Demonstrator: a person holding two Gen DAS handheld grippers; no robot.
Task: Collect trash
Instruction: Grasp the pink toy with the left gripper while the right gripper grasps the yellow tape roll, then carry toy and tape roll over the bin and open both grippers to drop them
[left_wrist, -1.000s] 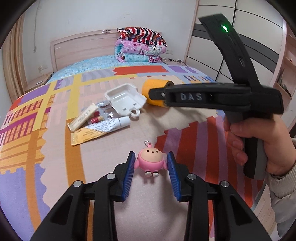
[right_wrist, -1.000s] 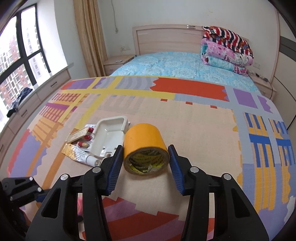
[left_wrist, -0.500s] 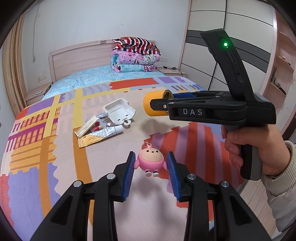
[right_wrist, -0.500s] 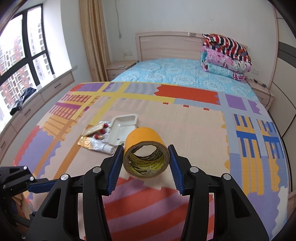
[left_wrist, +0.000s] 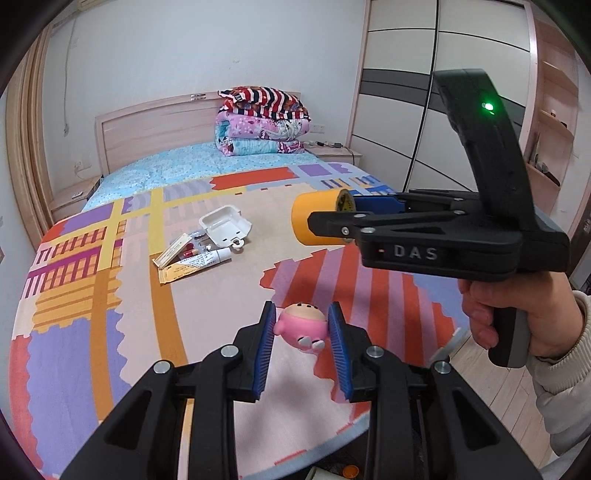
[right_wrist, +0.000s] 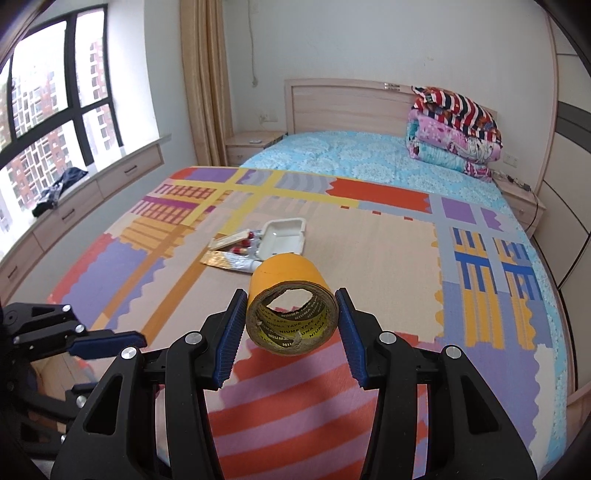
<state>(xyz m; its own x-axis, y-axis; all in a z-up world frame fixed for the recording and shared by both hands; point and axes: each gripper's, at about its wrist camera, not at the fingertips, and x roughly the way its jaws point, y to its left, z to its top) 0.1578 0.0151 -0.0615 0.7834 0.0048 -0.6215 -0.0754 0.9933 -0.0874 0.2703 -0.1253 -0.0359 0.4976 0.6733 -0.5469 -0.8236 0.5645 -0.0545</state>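
Note:
My left gripper (left_wrist: 302, 332) holds a pink toy figure (left_wrist: 301, 326) above the foot of the bed; its jaws are closing, the blue pads press the toy's sides, and the toy lies tipped sideways. My right gripper (right_wrist: 291, 314) is shut on an orange tape roll (right_wrist: 284, 273), lifted off the bed with its open core facing the camera. In the left wrist view the tape roll (left_wrist: 314, 218) shows at the right, with a hand (left_wrist: 517, 314) on the handle. A white plastic tray (left_wrist: 225, 229), a tube (left_wrist: 203, 260), a small box (left_wrist: 173, 251) and pill blisters lie together mid-bed.
The patterned bedspread (right_wrist: 369, 251) covers the bed, with folded quilts (left_wrist: 262, 125) by the headboard. A wardrobe (left_wrist: 406, 92) stands to the right and a window with drawers (right_wrist: 55, 92) to the left. Wooden floor (left_wrist: 480, 387) shows past the bed's foot.
Both grippers have drawn back and upward from the bed with their objects. The pink toy has tipped over between the left pads, which have narrowed. The pile on the bed looks farther away.

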